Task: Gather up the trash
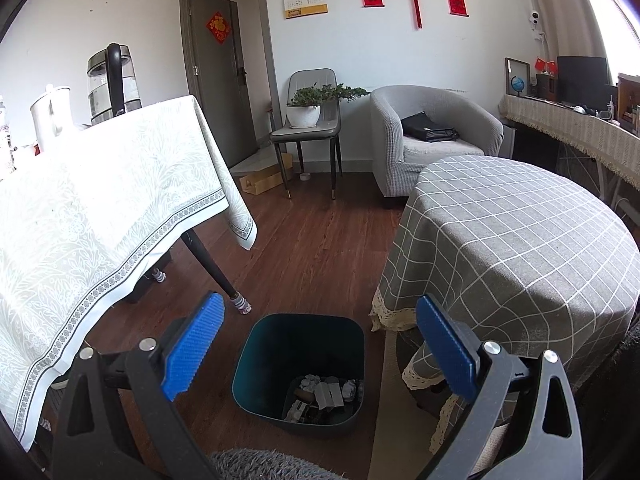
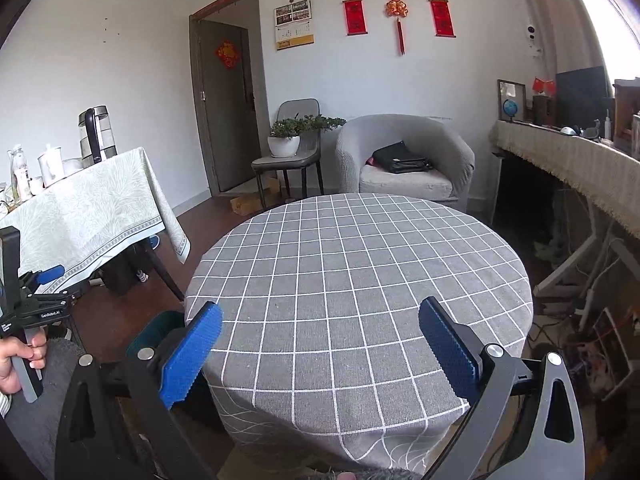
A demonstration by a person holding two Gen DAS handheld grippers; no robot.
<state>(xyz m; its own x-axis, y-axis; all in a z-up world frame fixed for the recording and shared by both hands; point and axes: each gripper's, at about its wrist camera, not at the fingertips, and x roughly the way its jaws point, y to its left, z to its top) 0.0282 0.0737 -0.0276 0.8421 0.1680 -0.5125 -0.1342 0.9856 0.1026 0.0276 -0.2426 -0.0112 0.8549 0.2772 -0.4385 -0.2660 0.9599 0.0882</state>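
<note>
Trash (image 1: pixel 324 394) lies in the bin (image 1: pixel 256 368) on the floor beside the checked worktop (image 2: pixel 360 272); left gripper (image 1: pixel 320 344) and right gripper (image 2: pixel 320 344) fingers spread wide, holding nothing.

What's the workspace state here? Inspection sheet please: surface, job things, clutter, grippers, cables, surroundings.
Surface: round table under a grey checked cloth; nothing seen on its top.
Job's things: dark bin on the wood floor beside the table, crumpled paper and scraps inside.
Clutter: nothing seen on the round table; kettle and white jug crowd the side table.
Grippers: left gripper open above the bin, empty; right gripper open over the table, empty.
Cables: tangle of wires on the floor under the right-hand shelf.
Surroundings: armchair holding a black bag, chair with potted plant.
</note>
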